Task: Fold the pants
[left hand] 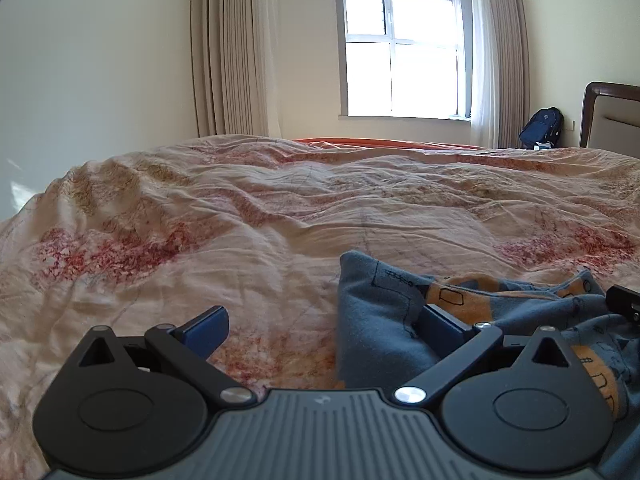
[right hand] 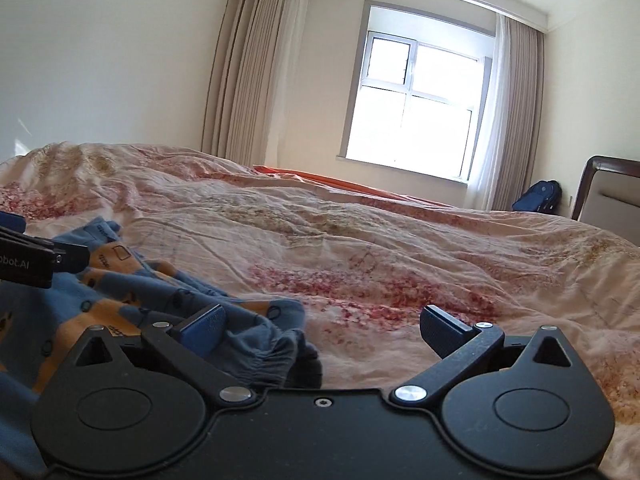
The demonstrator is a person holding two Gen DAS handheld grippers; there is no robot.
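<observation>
Left gripper (left hand: 324, 334): held low and level over the bed, pointing toward the window; fingers spread wide, nothing pinched between them.
Left fingers (left hand: 208, 330): the left one rests over bare quilt; the right one is partly wrapped by a raised fold of the pants.
Right gripper (right hand: 326, 330): also low, tilted slightly, pointing the same way; fingers spread wide and holding nothing.
Right fingers (right hand: 444, 330): the right one sits over bare quilt; the left one lies against bunched cloth.
Pants (right hand: 120, 300): blue with orange patches and small drawn shapes, crumpled on the bed, lying between the two grippers; an elastic gathered edge sits just inside the right gripper's left finger.
Bed (left hand: 240, 220): covered by a wrinkled pale quilt with red flower print.
Beyond the fingertips: window (left hand: 402, 56), beige curtains (left hand: 230, 48), a dark backpack (left hand: 542, 128) on the floor near a headboard (left hand: 610, 116).
</observation>
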